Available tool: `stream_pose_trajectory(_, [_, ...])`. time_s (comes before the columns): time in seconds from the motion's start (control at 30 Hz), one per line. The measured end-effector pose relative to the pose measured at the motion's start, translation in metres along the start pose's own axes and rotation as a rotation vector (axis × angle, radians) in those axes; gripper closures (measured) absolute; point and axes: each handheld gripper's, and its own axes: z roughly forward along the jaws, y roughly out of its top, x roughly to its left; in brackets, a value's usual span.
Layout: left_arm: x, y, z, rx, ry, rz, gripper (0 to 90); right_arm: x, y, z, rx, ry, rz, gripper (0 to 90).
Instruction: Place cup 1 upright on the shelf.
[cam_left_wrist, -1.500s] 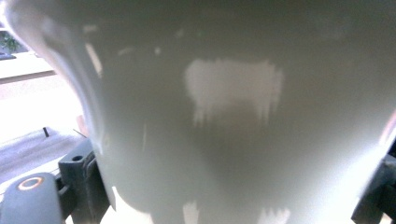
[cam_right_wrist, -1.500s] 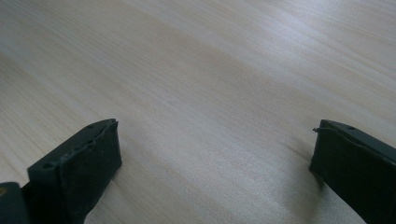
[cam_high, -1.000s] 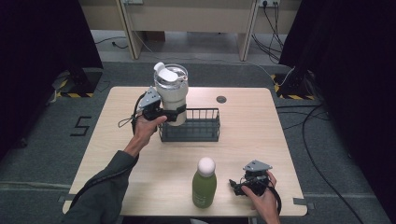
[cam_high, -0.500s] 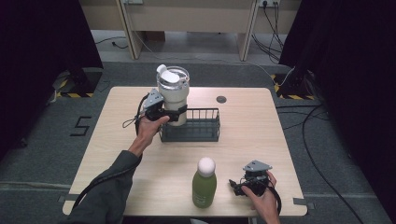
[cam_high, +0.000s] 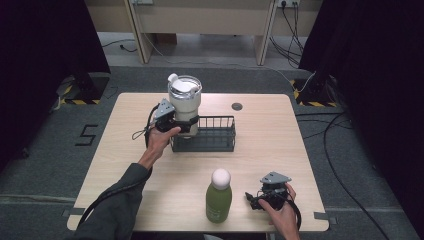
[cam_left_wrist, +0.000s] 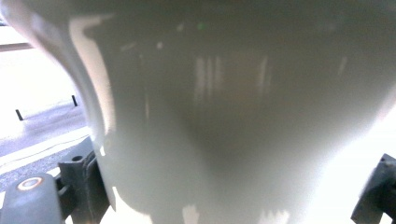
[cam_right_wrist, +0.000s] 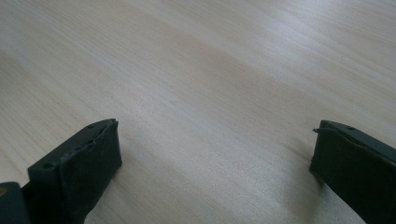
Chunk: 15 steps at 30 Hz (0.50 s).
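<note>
My left gripper (cam_high: 189, 123) is shut on a tall cream tumbler (cam_high: 184, 100) with a lid, holding it upright at the left end of a black wire basket (cam_high: 215, 142). Whether the tumbler's base touches the basket is hidden. In the left gripper view the tumbler (cam_left_wrist: 233, 116) sits pressed between the two jaws of the left gripper (cam_left_wrist: 231, 193). At the table's front right, my right gripper (cam_high: 253, 200) rests open, just right of a green bottle (cam_high: 219, 199) with a white cap. In the right gripper view, bare wood lies between the wide-apart jaws of the right gripper (cam_right_wrist: 212, 163).
A small dark round disc (cam_high: 237, 106) lies on the wooden table (cam_high: 300, 150) behind the basket. Cables (cam_high: 345, 135) run over the grey floor to the right. A pale desk frame (cam_high: 200, 20) stands beyond the table's far edge.
The left gripper has carried the tumbler slightly right and down toward the basket's left end. The right gripper and the green bottle have stayed put.
</note>
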Motion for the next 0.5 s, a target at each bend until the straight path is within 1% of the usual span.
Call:
stream_pose_trajectory(0.13, [0.000, -0.004, 0.001, 0.009, 0.002, 0.005, 10.8, 0.000, 0.000, 0.000, -0.002, -0.002, -0.004, 1.7])
stream_pose_trajectory(0.33, [0.000, -0.012, 0.003, 0.014, -0.002, 0.001, 10.8, 0.000, 0.000, 0.000, -0.001, -0.001, 0.003, 1.7])
stream_pose_trajectory(0.4, [0.000, -0.015, 0.003, 0.023, -0.001, 0.006, 10.8, 0.000, 0.000, 0.000, -0.001, -0.002, 0.001, 1.7])
stream_pose_trajectory(0.43, [0.000, -0.017, 0.004, 0.033, 0.002, 0.016, 10.8, 0.000, 0.000, 0.000, -0.002, -0.003, -0.004, 1.7])
stream_pose_trajectory(0.5, [0.000, -0.019, 0.003, 0.023, 0.002, 0.024, 10.7, 0.000, 0.000, 0.000, -0.003, -0.003, -0.003, 1.7])
